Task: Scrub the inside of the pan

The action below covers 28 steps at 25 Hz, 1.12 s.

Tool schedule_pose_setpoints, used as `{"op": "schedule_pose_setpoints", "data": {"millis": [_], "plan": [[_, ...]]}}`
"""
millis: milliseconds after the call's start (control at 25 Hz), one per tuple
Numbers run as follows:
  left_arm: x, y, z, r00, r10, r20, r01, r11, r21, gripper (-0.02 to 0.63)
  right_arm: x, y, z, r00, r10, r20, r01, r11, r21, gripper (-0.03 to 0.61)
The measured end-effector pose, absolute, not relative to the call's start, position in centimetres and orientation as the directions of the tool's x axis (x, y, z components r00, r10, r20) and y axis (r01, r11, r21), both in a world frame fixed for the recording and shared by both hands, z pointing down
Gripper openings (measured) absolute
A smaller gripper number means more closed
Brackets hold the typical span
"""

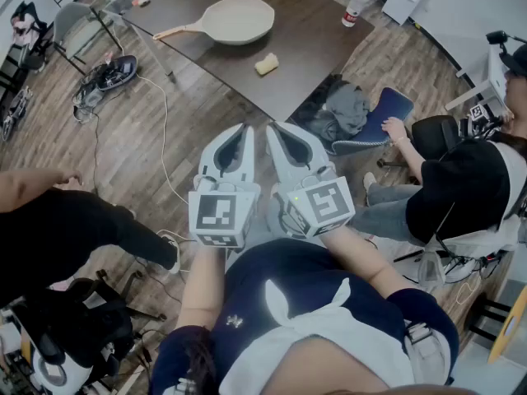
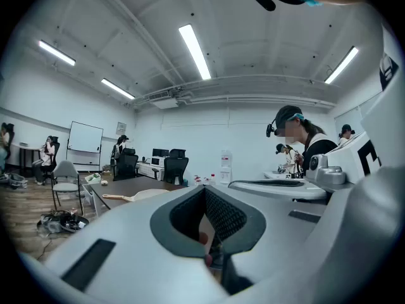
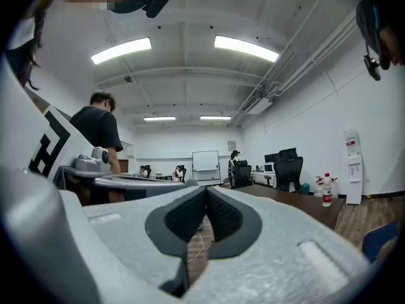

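pan (image 1: 239, 19): cream | sponge (image 1: 266, 64): pale yellow | table (image 1: 317, 44): dark brown

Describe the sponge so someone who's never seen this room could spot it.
Look at the large dark table on the wooden floor. A pale round pan with a long handle lies on it, and the sponge sits alone beside the pan, on the side nearer the camera wearer. It's the only small, pale yellow block there.

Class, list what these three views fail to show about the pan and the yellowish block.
- Pan, head view: too small to tell whether its inside is dirty.
- Pan, left gripper view: only handle and rim show; the left gripper hides the rest.
- Yellowish block, head view: too small to identify.
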<state>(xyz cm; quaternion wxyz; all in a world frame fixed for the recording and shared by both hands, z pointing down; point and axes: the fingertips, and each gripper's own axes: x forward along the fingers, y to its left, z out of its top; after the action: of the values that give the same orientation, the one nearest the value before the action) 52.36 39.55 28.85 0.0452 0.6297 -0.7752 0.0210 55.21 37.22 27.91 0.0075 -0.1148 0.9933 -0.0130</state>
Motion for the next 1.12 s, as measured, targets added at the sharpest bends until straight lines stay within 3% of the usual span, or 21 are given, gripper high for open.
{"op": "schedule_pose_setpoints", "data": {"millis": [480, 1120], "plan": [[51.2, 42.6, 29.3, -0.196, -0.977, 0.081, -0.980, 0.197, 0.010, -0.002, 54.2, 40.3, 27.5, -0.977, -0.193, -0.086, -0.191, 0.981, -0.032, 0.000], [36.4, 33.9, 30.7, -0.187, -0.976, 0.113, -0.982, 0.190, 0.011, -0.002, 39.9, 31.0, 30.4, -0.980, -0.199, -0.020, -0.196, 0.977, -0.087, 0.000]]}}
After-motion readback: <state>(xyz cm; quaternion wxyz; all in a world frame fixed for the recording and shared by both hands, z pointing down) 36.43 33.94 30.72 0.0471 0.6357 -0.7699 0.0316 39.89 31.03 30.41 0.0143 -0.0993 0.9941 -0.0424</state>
